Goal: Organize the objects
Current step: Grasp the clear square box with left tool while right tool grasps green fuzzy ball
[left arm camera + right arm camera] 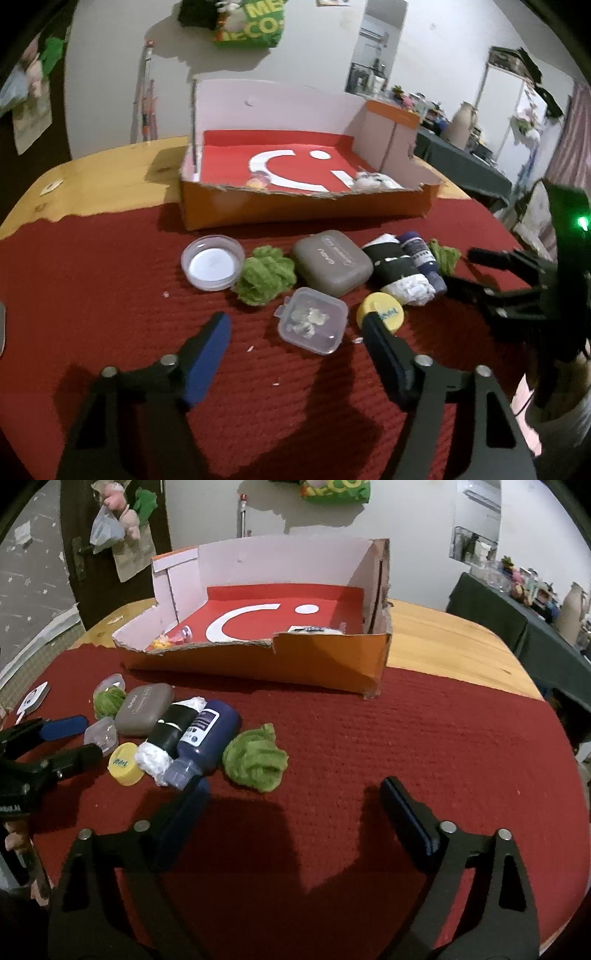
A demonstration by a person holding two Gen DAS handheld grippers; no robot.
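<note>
Loose items lie in a row on the red cloth. In the left wrist view my left gripper stands open with a clear square box between its fingertips, untouched by either pad. A yellow cap lies by its right finger. Beyond are a round clear lid, green yarn, a grey case, a black-and-white bundle and a blue bottle. My right gripper is open and empty, just short of a second green yarn ball beside the blue bottle.
An orange cardboard box with a red floor stands behind the row, its front wall low and torn; a small pink toy and a white thing lie inside. Bare wooden table shows beyond the cloth. A white card lies far left.
</note>
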